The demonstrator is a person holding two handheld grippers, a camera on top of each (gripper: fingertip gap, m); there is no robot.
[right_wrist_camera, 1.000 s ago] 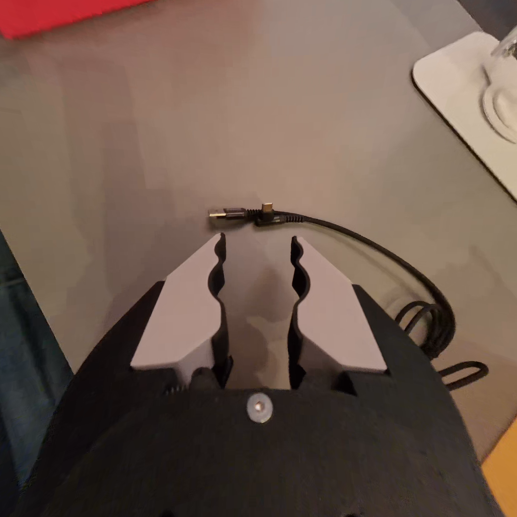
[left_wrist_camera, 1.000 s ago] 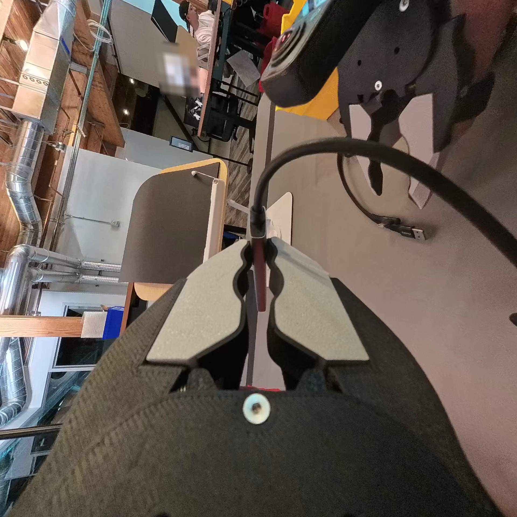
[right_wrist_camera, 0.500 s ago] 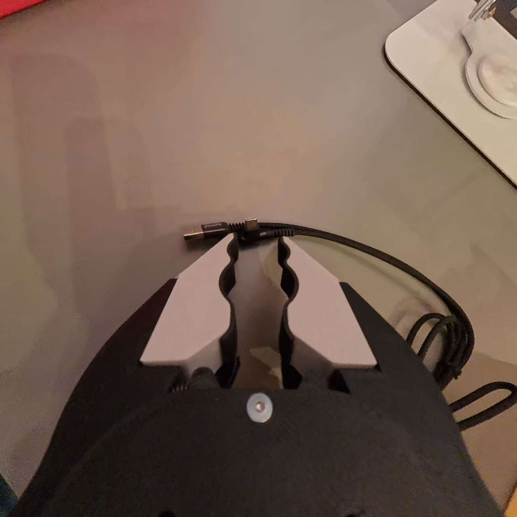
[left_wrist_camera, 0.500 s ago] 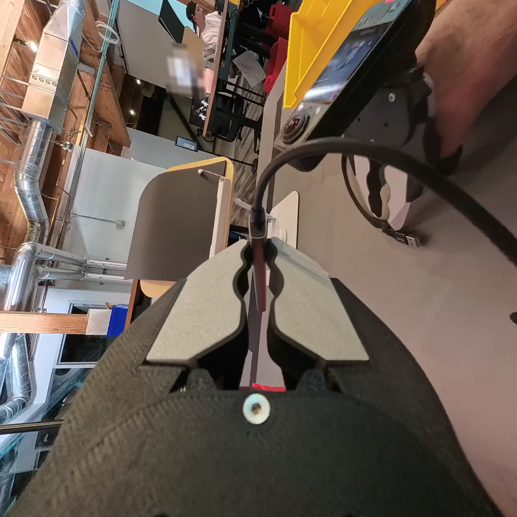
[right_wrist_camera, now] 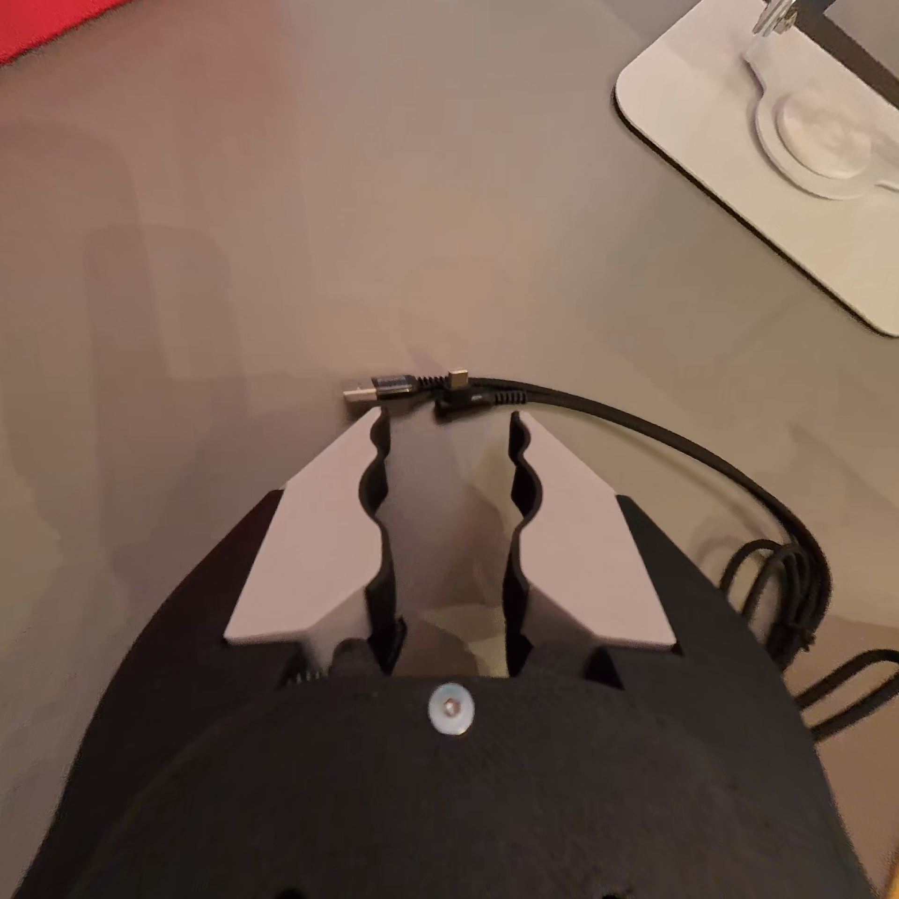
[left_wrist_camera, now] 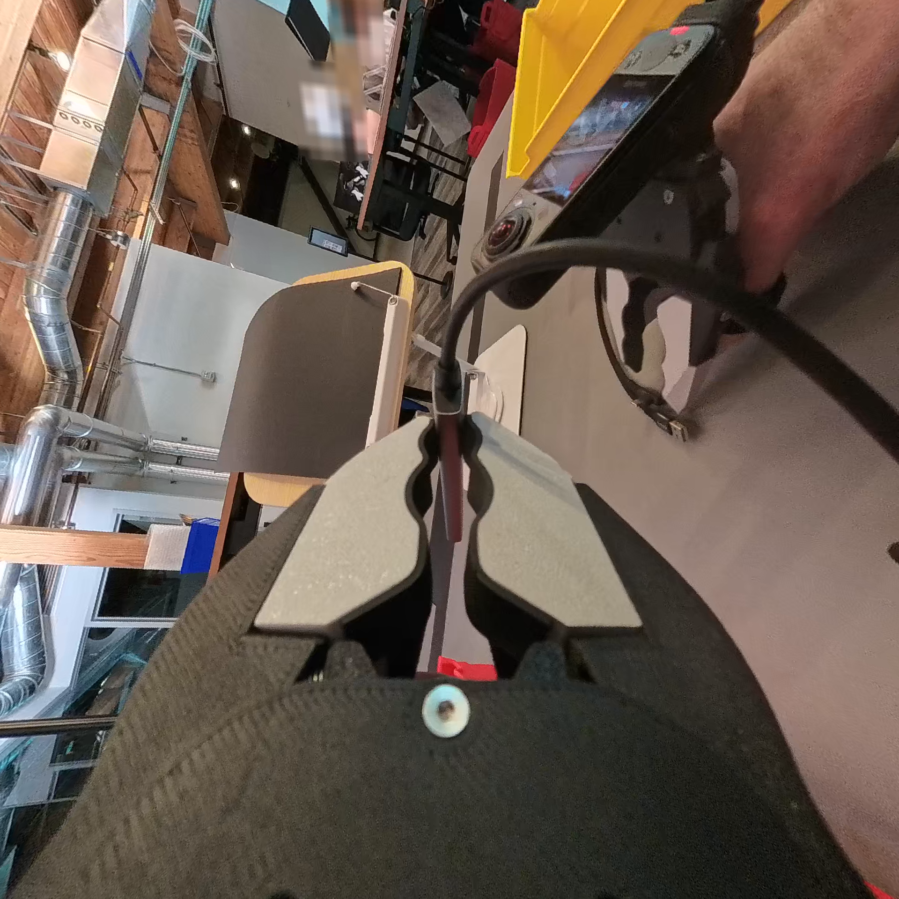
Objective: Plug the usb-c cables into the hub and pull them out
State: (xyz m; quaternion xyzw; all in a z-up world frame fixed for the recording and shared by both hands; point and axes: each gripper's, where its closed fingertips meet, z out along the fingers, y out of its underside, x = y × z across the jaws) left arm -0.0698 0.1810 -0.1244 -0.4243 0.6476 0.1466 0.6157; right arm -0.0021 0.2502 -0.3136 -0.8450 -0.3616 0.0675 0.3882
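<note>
My left gripper [left_wrist_camera: 450, 424] is shut on a thin dark red hub [left_wrist_camera: 452, 486], seen edge-on and held above the grey table. A black cable [left_wrist_camera: 535, 253] runs from the hub's far end and arcs off to the right. My right gripper [right_wrist_camera: 447, 418] is open, its tips just short of two plugs of a black braided cable lying on the table: a straight silver-tipped plug [right_wrist_camera: 377, 390] and an angled usb-c plug [right_wrist_camera: 457, 386]. The right gripper also shows in the left wrist view [left_wrist_camera: 666, 360], held by a hand over the same plugs [left_wrist_camera: 664, 421].
A white stand base [right_wrist_camera: 705, 160] lies at the far right of the table. The braided cable's coiled slack [right_wrist_camera: 788, 584] lies right of the right gripper. A yellow bin [left_wrist_camera: 549, 82] sits behind, and a red object [right_wrist_camera: 29, 24] at the far left corner. Left tips to right tips: about 20 cm.
My right gripper came down close to the plugs, narrowed its jaws half a second ago, and has opened wide again. The left gripper keeps holding the hub, nearly still.
</note>
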